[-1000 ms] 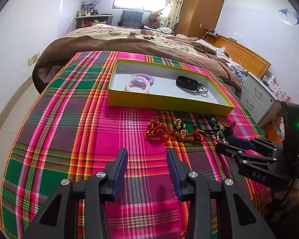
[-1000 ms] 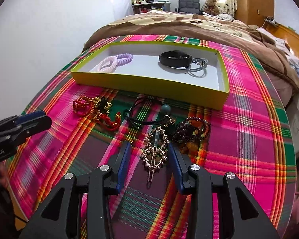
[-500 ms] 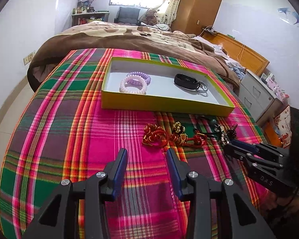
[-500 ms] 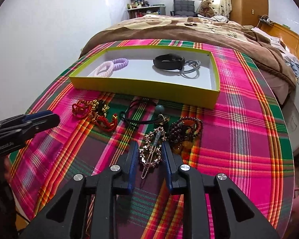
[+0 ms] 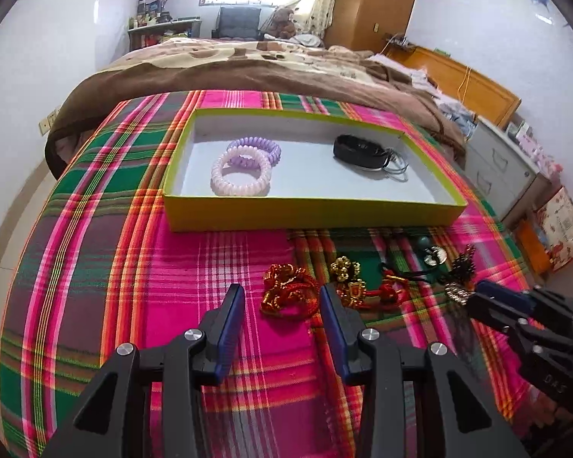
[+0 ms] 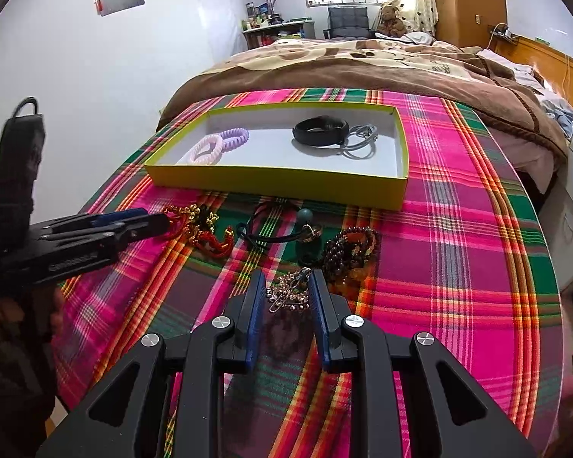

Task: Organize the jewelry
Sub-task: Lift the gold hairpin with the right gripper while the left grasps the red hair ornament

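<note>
Hairclip: gold hairclip lies between the right gripper fingers, which have narrowed onto it; it looks pinched, likely for a lift to the box.
Right claw: partly closed, hairclip between the pads, tips low over the plaid cloth.
Beads: dark bead bracelet sits just ahead-right of that claw, untouched.
Left claw: left gripper stands wide open and holds nothing; red-gold knot ornament lies just ahead between its tips, apparently the next pick.
Box: yellow box is well ahead of both claws and already holds coil hair ties and a black band, so it serves as the collecting place.
</note>
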Demonstrator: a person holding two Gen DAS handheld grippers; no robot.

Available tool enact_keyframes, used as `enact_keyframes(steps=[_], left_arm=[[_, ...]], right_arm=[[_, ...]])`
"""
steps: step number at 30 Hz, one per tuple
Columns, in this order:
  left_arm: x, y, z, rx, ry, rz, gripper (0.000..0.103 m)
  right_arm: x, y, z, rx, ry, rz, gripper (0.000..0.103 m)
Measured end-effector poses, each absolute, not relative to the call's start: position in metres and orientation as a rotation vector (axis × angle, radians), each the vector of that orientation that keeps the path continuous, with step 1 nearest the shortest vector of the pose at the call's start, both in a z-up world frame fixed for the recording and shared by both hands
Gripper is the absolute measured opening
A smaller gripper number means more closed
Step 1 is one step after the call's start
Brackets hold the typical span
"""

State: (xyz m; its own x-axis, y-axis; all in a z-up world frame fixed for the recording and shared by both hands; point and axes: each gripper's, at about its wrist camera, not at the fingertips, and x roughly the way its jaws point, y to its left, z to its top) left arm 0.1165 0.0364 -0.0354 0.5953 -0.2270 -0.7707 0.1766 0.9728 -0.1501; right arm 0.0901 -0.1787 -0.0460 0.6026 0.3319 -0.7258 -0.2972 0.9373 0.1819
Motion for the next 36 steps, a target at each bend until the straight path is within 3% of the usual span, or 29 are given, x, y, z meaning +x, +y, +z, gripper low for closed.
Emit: enact_keyframes(steps=[11,14,22,36], left_arm=[[0.124,0.031,-0.044,-0.029,0.913,-0.217,0.039],[0.124,0.030,-0.043,-0.013,0.915,-0.214,0.026],[0.121,0.033,-0.042,-0.021,0.907,-0.219,0.016],[0.112,0.042,-0.027,-0.038,0.850,-0.219,0.014]], right_arm=[[0.090,-0.178,-0.042,0.056,0.842,0.377,0.024],[0.091,-0.177,-0.042,0.058,0.844,0.379,0.024],[0.093,-0.178,-0.042,0.064,0.847,0.377,0.024],[0.093,-0.181,-0.036,0.072,0.827,0.368,0.024]])
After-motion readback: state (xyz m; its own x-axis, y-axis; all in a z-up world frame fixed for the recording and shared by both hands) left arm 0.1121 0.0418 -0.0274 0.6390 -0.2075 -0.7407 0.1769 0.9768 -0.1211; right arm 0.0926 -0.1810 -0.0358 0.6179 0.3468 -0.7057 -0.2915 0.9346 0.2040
